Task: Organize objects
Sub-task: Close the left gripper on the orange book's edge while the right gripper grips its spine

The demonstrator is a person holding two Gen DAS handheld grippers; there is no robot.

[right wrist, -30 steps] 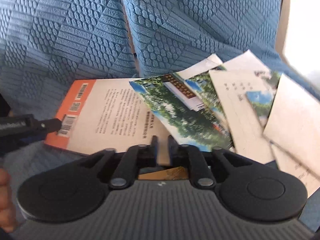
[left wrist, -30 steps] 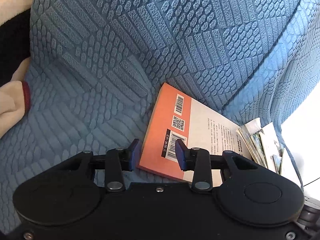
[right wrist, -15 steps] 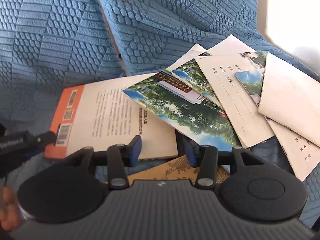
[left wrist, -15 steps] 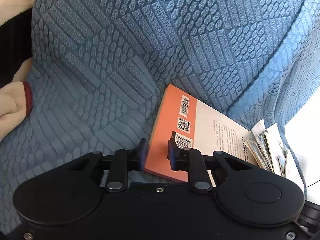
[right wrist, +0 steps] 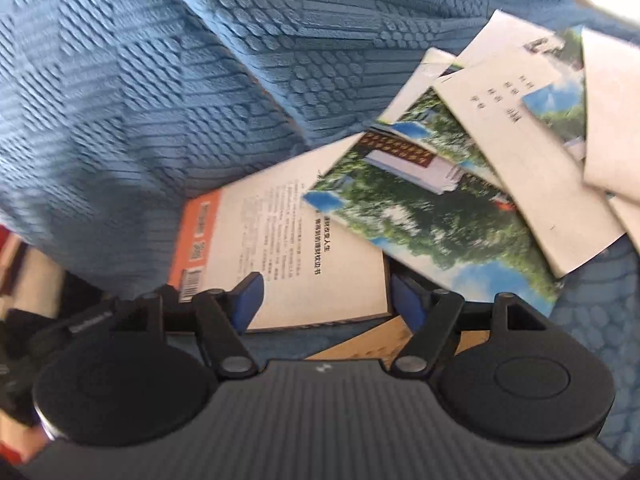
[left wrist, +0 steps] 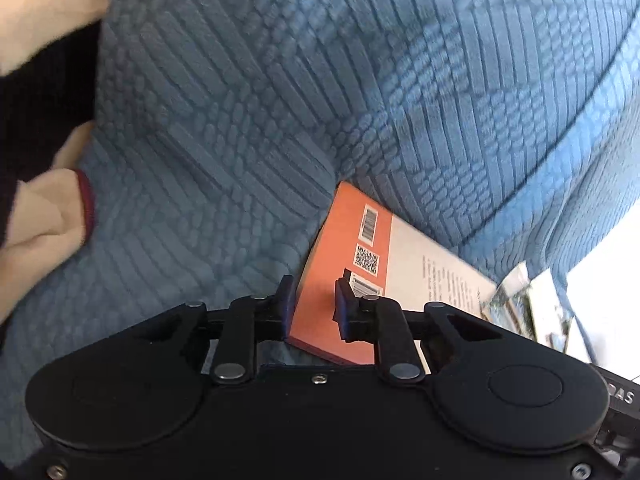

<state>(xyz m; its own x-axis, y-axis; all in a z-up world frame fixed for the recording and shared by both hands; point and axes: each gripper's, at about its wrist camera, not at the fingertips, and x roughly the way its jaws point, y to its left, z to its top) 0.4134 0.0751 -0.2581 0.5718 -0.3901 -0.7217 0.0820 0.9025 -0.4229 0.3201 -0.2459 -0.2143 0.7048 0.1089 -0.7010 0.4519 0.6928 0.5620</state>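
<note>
On the blue quilted sofa cover (left wrist: 256,128) lies an orange-and-white paperback book (left wrist: 344,264), back cover up, with barcodes and a QR code on its orange band. The left gripper (left wrist: 314,310) has its blue-padded jaws clamped on the near orange corner of that book, one pad at the spine edge, the other on the cover beside the lower barcode. At the left edge of that view a beige cloth with a dark red hem (left wrist: 48,208) rests on the cover.

In the right wrist view the same book (right wrist: 280,248) lies flat against the seat back, and a loose fan of glossy photo postcards and white printed cards (right wrist: 472,184) overlaps its far right corner. The right gripper (right wrist: 324,300) hovers over the book's near edge, its jaws opening wide, with nothing pressed between the pads. A tan patterned card (right wrist: 360,344) lies just below it on the fabric. The left gripper's black body (right wrist: 92,320) shows at the book's orange corner.
</note>
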